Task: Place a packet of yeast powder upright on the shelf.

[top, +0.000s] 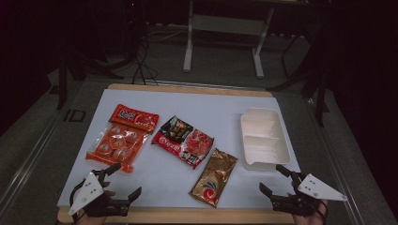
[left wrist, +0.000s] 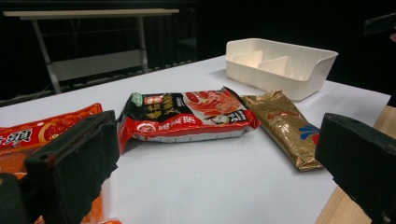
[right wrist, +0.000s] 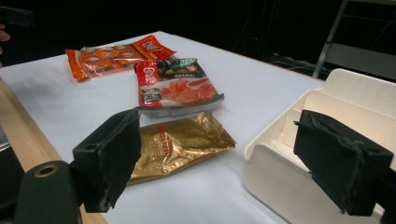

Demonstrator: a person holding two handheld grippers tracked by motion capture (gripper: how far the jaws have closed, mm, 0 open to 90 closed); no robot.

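On the white table sheet [top: 206, 108] lie an orange snack pack [top: 119, 136] at the left, a red-and-black noodle packet [top: 184, 140] in the middle and a gold packet [top: 214, 177] nearer the front edge. A white divided box [top: 264, 138] stands at the right, with nothing in it. My left gripper [top: 126, 180] is open at the front left, just short of the orange pack [left wrist: 42, 130], facing the noodle packet [left wrist: 187, 116]. My right gripper [top: 271, 178] is open at the front right, beside the box's near corner [right wrist: 280, 172], with the gold packet [right wrist: 177, 144] to its left.
The table's wooden front edge [top: 187, 215] runs just ahead of both hands. Bare white sheet lies between the packets and the front edge. A metal frame of another table [top: 223, 28] stands on the floor beyond the far edge, in the dark.
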